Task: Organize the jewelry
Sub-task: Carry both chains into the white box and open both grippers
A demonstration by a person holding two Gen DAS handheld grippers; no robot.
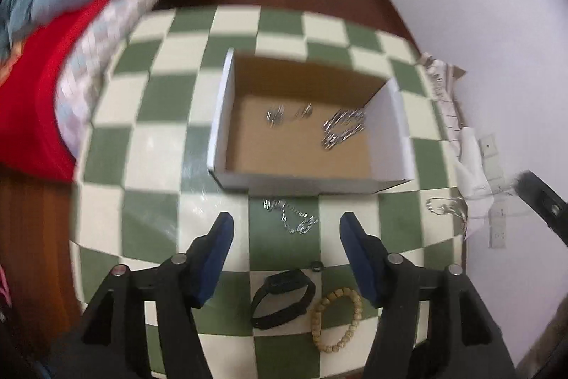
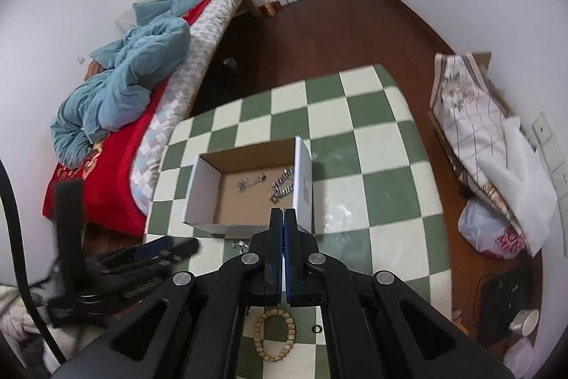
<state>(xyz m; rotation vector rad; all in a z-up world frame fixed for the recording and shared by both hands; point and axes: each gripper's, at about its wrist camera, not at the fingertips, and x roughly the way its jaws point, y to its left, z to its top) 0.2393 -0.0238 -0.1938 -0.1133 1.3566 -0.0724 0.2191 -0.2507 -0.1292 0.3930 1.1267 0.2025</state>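
An open cardboard box (image 1: pixel 394 130) (image 2: pixel 303 173) stands on the green-and-white checked table (image 1: pixel 149 102) (image 2: pixel 355 116). Silver jewelry pieces (image 1: pixel 340 126) (image 2: pixel 282 189) lie on its floor. A silver chain (image 1: pixel 291 215) lies on the table just in front of the box. My left gripper (image 1: pixel 285 226) is open, above and just behind that chain. A black watch (image 1: pixel 282 295), a small dark ring (image 1: pixel 316 266) (image 2: pixel 316 328) and a wooden bead bracelet (image 1: pixel 335 320) (image 2: pixel 275 334) lie nearer me. My right gripper (image 2: pixel 284 212) is shut and empty, above the box's near edge.
A silver hook-shaped piece (image 1: pixel 445 206) lies at the table's right edge. A bed with red cover (image 2: pixel 106 173) and blue duvet (image 2: pixel 124 73) stands left of the table. Folded cloth (image 2: pixel 486 137) and a bag (image 2: pixel 486 229) lie on the right. The left gripper (image 2: pixel 156 254) shows in the right wrist view.
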